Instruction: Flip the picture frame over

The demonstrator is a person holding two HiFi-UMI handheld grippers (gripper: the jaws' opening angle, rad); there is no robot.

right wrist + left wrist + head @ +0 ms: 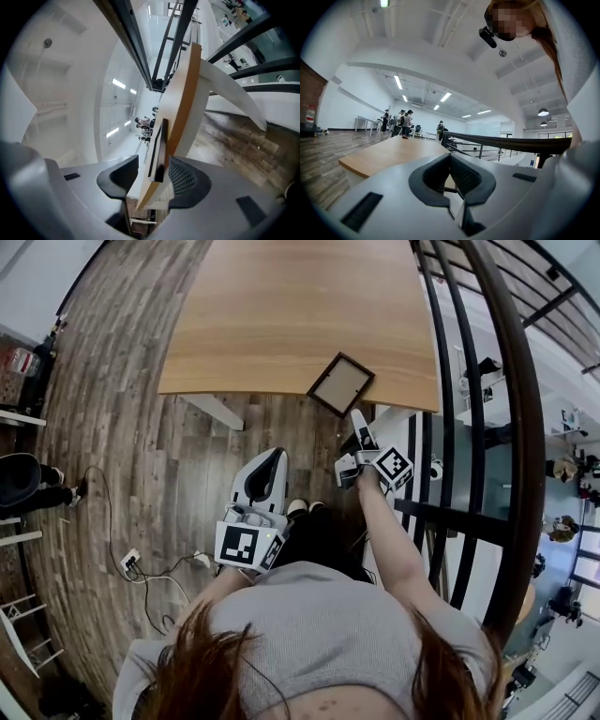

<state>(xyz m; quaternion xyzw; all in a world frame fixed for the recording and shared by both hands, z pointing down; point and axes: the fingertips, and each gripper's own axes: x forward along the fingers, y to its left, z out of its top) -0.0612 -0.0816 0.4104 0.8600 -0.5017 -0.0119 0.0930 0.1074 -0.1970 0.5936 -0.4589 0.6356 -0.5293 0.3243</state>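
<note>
Dark frame (pixel 340 383) just beyond R gripper (pixel 360 426) jaws

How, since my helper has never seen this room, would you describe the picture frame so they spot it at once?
Find the large wooden table beside the black railing. At its near edge, toward the railing, lies the frame: a small dark-rimmed rectangle with a tan centre, turned askew. Nothing else in view lies on the table.
</note>
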